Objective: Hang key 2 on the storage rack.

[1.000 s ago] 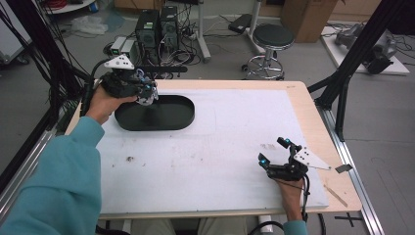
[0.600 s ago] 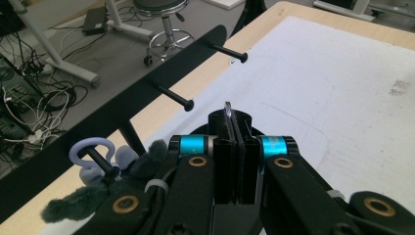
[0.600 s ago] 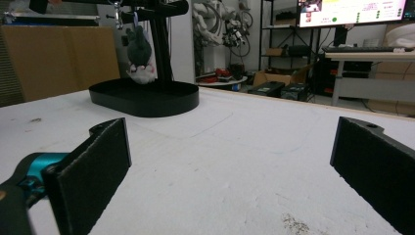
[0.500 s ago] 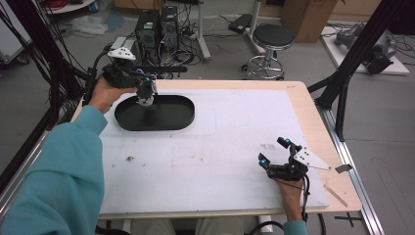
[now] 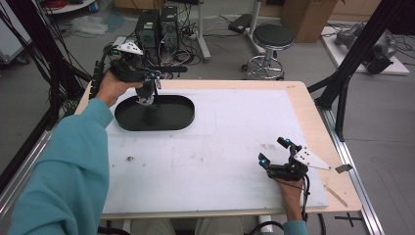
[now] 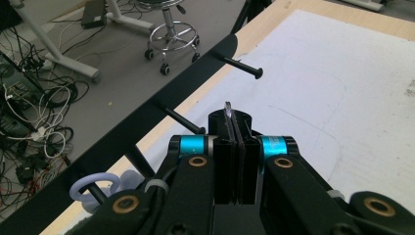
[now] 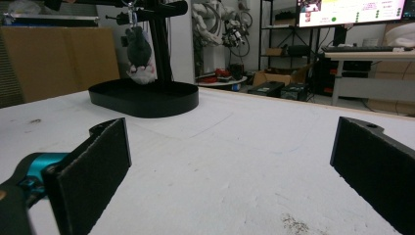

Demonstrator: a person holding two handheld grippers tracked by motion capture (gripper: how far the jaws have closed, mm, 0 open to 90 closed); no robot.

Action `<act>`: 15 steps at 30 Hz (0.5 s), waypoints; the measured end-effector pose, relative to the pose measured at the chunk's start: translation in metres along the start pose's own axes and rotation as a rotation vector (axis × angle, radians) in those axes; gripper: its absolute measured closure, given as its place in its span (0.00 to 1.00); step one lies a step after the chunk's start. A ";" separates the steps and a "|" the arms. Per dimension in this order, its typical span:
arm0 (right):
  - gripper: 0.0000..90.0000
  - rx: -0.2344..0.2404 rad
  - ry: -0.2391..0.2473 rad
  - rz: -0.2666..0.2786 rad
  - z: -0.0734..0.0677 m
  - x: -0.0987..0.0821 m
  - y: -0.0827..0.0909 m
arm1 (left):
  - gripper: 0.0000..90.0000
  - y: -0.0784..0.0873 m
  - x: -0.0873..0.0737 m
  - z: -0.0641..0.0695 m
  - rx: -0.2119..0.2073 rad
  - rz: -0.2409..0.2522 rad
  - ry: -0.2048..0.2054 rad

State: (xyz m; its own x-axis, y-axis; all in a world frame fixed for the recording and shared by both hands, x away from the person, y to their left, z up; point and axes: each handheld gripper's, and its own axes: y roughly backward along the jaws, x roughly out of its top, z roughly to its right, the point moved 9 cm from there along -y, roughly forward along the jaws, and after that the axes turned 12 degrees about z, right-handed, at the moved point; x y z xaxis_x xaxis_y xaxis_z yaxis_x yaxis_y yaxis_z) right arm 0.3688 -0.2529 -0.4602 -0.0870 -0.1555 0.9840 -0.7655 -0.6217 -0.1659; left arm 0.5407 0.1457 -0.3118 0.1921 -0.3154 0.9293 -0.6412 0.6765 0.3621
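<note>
A person in a teal sleeve [image 5: 63, 166] holds the left gripper [image 5: 147, 84] above the far left corner of the surface [image 5: 220, 147], its jaws pressed together on the thin metal ring [image 6: 227, 108] of a small grey-and-white plush keychain [image 5: 145, 95], which dangles over the black oval tray [image 5: 181, 115] that forms the base of a black stand [image 7: 159, 39] with short horizontal pegs [image 6: 242, 66]. Compared with a second ago, that hand has shifted away from the tray's left rim toward the stand's crossbar and sits slightly higher, so the plush now hangs beside the upright post rather than low over the tray; half a second ago it was already most of the way there. In the left gripper view a pale lilac ring [image 6: 90, 188] hangs on one peg near the bottom left. The right gripper [image 5: 275, 152] has not moved: it rests at the near right of the white sheet, jaws spread wide with nothing between them. No brand or label can be read on the stand, the plush or the grippers; a wall screen [image 7: 350, 11] in the right gripper view carries coloured text too small to make out.
</note>
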 end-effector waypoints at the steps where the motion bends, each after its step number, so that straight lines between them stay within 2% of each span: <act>1: 0.01 0.000 0.001 0.000 0.000 0.000 0.000 | 0.98 -0.001 -0.001 0.000 0.001 -0.008 -0.002; 15: 0.01 0.000 0.000 0.000 0.000 0.000 0.000 | 0.98 -0.007 -0.007 -0.004 0.012 -0.033 0.007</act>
State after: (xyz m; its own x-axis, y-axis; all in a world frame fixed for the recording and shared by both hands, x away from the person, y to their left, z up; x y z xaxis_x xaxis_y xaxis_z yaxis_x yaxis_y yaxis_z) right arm 0.3688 -0.2529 -0.4601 -0.0870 -0.1557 0.9840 -0.7655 -0.6216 -0.1661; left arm 0.5469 0.1459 -0.3211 0.2181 -0.3328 0.9174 -0.6435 0.6577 0.3916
